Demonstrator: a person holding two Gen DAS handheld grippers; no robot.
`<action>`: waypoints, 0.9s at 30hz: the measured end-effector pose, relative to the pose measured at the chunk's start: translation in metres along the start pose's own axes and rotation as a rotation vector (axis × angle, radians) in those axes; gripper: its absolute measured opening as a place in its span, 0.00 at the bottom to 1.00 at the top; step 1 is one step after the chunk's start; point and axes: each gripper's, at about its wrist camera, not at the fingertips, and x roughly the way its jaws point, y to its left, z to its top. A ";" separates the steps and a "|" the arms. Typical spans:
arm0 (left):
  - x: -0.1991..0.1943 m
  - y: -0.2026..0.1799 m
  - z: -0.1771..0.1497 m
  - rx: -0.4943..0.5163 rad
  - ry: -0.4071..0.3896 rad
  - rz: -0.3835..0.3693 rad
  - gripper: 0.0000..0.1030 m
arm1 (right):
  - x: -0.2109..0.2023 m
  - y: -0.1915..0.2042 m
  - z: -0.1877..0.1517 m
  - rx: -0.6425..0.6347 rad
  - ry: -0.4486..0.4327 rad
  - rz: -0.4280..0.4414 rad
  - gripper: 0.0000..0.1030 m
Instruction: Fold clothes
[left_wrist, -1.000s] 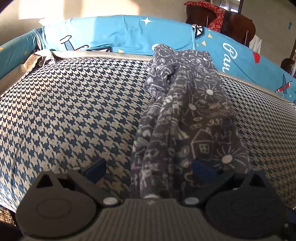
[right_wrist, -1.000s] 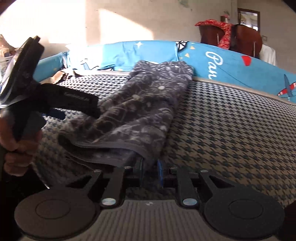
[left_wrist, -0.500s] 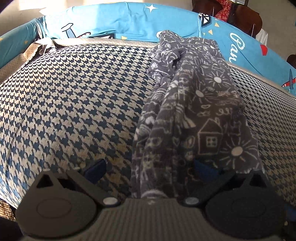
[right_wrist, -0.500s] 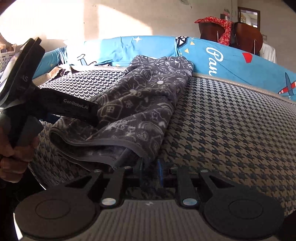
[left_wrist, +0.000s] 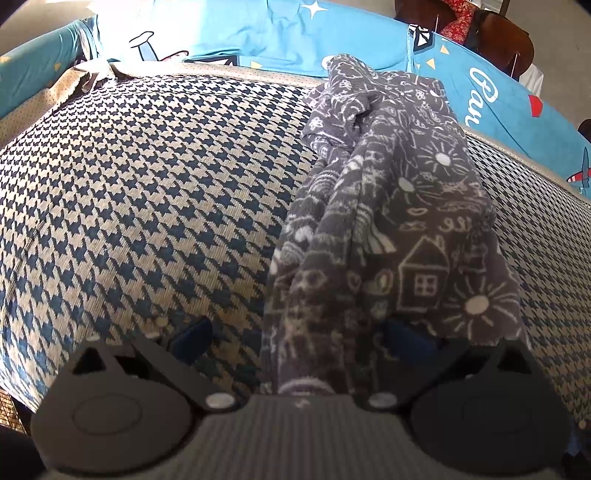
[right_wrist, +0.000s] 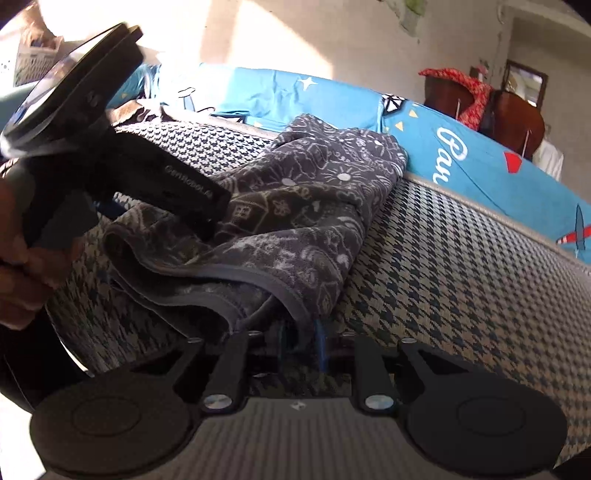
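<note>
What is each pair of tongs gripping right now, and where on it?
Right tongs pinch the grey garment's hemmed near edge. Left tongs are open, holding nothing.

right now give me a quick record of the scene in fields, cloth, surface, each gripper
cloth: grey printed garment, bunched lengthwise, near end lifted
surface: houndstooth cover, blue sheet behind it
left gripper: jaws wide apart around the garment's near end, not clamped
right gripper: jaws closed on the garment's hem
hand: holds the left gripper's handle, seen in right view
</note>
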 end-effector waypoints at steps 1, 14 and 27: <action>0.000 0.000 0.000 0.000 0.000 -0.001 1.00 | 0.001 0.000 0.000 -0.001 0.000 -0.003 0.18; 0.002 0.003 0.001 -0.013 0.008 -0.006 1.00 | 0.016 -0.024 0.005 0.126 0.001 -0.010 0.04; 0.000 0.010 0.006 -0.064 0.004 -0.003 1.00 | -0.023 0.004 -0.014 -0.061 0.011 0.038 0.04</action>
